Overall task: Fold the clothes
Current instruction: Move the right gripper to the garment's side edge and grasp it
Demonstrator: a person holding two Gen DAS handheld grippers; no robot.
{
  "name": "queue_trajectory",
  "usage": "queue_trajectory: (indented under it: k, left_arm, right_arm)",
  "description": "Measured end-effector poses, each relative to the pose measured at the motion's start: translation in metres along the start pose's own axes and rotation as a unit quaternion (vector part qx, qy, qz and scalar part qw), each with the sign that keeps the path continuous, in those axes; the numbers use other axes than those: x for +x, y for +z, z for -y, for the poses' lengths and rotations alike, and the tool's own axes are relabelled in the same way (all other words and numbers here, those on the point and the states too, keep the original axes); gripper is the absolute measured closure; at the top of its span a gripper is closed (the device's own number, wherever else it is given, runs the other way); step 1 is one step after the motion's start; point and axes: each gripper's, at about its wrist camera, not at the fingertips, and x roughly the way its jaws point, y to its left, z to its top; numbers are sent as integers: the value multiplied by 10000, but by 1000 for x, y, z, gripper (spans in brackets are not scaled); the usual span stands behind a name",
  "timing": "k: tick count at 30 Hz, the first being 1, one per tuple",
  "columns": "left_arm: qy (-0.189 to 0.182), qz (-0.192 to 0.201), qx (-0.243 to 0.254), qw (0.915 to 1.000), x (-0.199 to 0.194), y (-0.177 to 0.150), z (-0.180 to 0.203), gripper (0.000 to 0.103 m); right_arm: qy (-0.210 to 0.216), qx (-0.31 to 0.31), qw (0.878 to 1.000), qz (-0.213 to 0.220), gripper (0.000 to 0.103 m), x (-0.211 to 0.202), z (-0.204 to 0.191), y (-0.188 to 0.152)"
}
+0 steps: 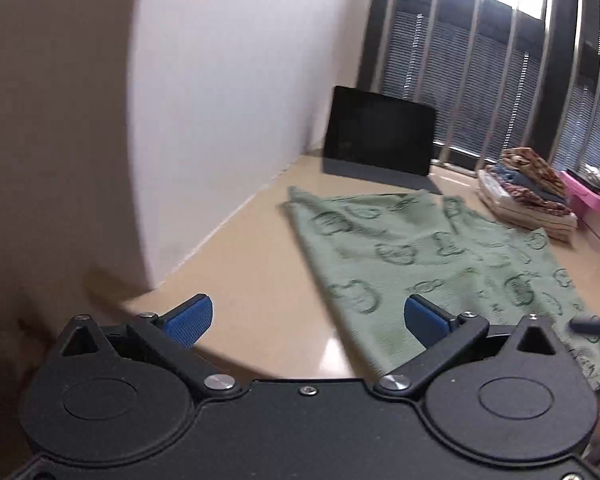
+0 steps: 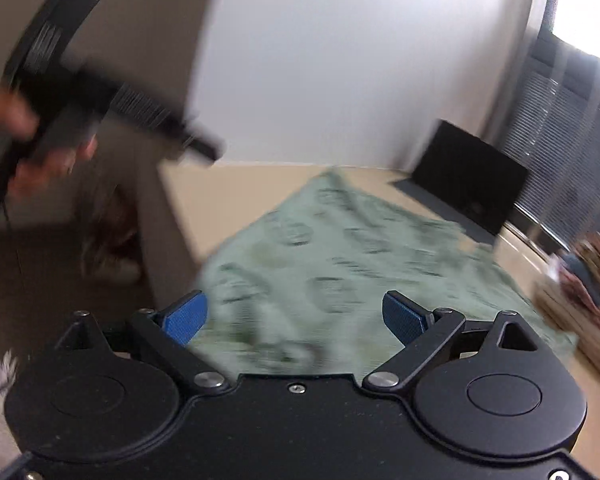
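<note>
A green cloth with a dark printed pattern lies spread flat on the beige table. My left gripper is open above the cloth's near left edge, holding nothing; its right finger is over the fabric and the left one is over bare table. In the right wrist view the same cloth looks blurred, and my right gripper hovers open above its near end with nothing in it. The other gripper, held in a hand, shows blurred at upper left.
A black tablet leans at the back by the white wall. A stack of folded clothes sits at the right, next to pink boxes. A barred window runs behind. The table's left edge drops to the floor.
</note>
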Motion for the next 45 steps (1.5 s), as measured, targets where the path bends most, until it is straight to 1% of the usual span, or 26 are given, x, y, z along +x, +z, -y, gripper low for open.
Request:
queue_trajectory:
  k: [1,3,6,8,9,10,11,15,16,19,21,23,24,27,30,31,32,33,35,36,38,39,41,42,44,45]
  left_arm:
    - [12,-7,-2,10000,-3,-2,-3,0]
    - [32,-55,58,10000,-6,-5,-5,0]
    - [124,-86,258,9996,-7,-8,-2,0]
    - [128,-106,323,9993,-6,-10,-1,0]
    - [87,-121,317,9994,-5,-11,-1,0]
    - [42,-141,309,9994,-4,-12,-2,0]
    - [-13,-170,296,9994,-2,-14,-4,0]
    - [-151,-302,302,9990,10,-16,-2,0]
    - [-182,-339,326,9987,15,-16,1,0]
    - [-331,-555,359,9973,32,-10,5,0]
    - [-465,-760,328,9955,46,-6,6,0]
    - [-695,-1008,165,9923,64,-1,5,0]
    - [-797,-1133,51,9903,72,2,4,0]
    - [-1060,-1595,-392,9807,100,7,0,2]
    - [-1274,-1960,-773,9692,123,10,-1,14]
    - [-1308,-2027,-833,9669,128,11,0,20]
    - [-1341,-2098,-883,9645,133,11,2,24]
    - [-1374,-2162,-933,9621,138,11,4,25]
    - [-1399,-2262,-1016,9586,147,13,6,34]
    - [-1408,-2282,-1046,9577,151,14,7,36]
    - [-1422,-2316,-1115,9559,158,19,8,45]
    - [-1443,-2327,-1146,9549,162,21,9,48]
    - [-1428,-2357,-1161,9542,172,25,12,63]
    - [-1374,-2370,-1155,9548,177,26,13,65]
    - [-1331,-2364,-1180,9552,186,31,14,75]
    - [-1321,-2365,-1198,9551,191,33,14,78]
  right_arm:
    - [-32,-162,9999,-21,8,8,-19,0]
    - [-245,-510,9983,-132,9,24,-50,-4]
    - [-693,-1004,9920,-311,15,45,-83,-11]
    - [-888,-1150,9885,-413,26,54,-94,-15]
    - [-917,-1223,9872,-447,31,56,-97,-17]
    - [-954,-1308,9857,-474,43,60,-99,-17]
    - [-992,-1391,9840,-500,50,63,-101,-17]
    - [-1215,-1479,9797,-590,52,70,-104,-14]
    - [-1224,-1469,9796,-621,55,71,-104,-13]
    - [-1190,-1354,9809,-728,78,76,-100,-9]
    - [-1126,-1243,9832,-721,81,75,-94,-6]
    - [-1061,-1132,9853,-714,87,75,-89,-3]
    - [-1028,-1077,9863,-710,88,74,-86,-1]
    - [-938,-900,9893,-658,90,71,-78,3]
    - [-858,-675,9926,-536,91,63,-69,7]
    - [-859,-610,9932,-493,91,60,-67,8]
    - [-861,-546,9938,-451,91,57,-64,9]
    - [-867,-509,9940,-430,91,54,-62,10]
    - [-805,-365,9954,-378,91,49,-56,10]
    - [-770,-307,9958,-376,91,48,-53,10]
    - [-700,-192,9967,-372,92,47,-48,10]
    - [-665,-135,9970,-370,92,46,-46,10]
    - [-595,-14,9976,-359,93,45,-40,10]
    - [-554,53,9978,-348,93,43,-37,11]
    - [-472,187,9982,-325,93,41,-32,12]
    - [-419,268,9983,-306,93,39,-29,12]
